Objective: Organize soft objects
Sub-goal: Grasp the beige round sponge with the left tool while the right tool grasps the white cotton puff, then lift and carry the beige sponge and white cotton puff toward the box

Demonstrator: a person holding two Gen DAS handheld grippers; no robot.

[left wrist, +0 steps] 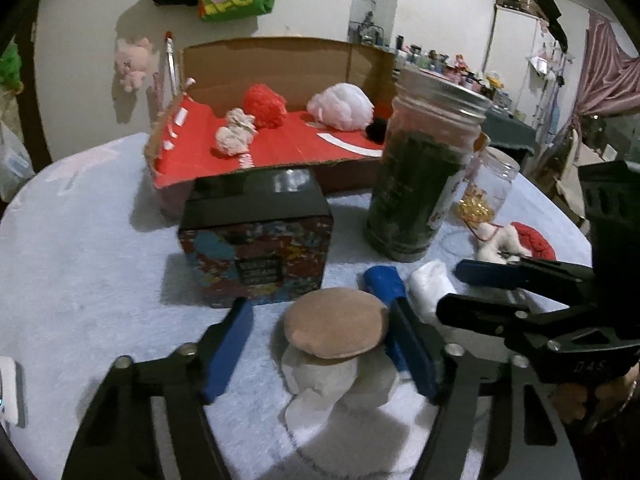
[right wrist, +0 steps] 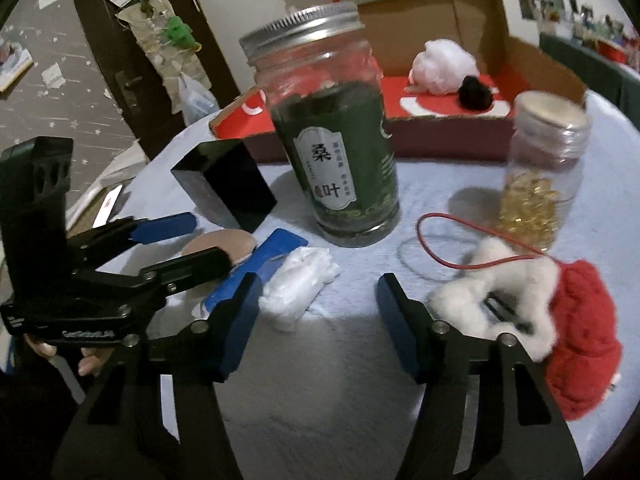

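Note:
A plush mushroom with a brown cap [left wrist: 336, 324] and white stem stands on the pale blue tablecloth between the blue pads of my left gripper [left wrist: 320, 348]. The right pad is close to the cap and the left pad stands apart from it, so the gripper is open. My right gripper [right wrist: 318, 320] is open over bare cloth. A crumpled white wad [right wrist: 296, 288] lies just ahead of its left finger. A red and white Santa hat plush [right wrist: 520, 300] lies beside its right finger. The cardboard box [left wrist: 280, 60] behind holds red, white and black fluffy items.
A tall green tea jar [right wrist: 336, 140] and a jar of yellow capsules [right wrist: 540, 184] stand mid-table. A patterned box [left wrist: 256, 256] sits in front of the cardboard box. A red cord [right wrist: 440, 256] loops from the hat. The two grippers are close together.

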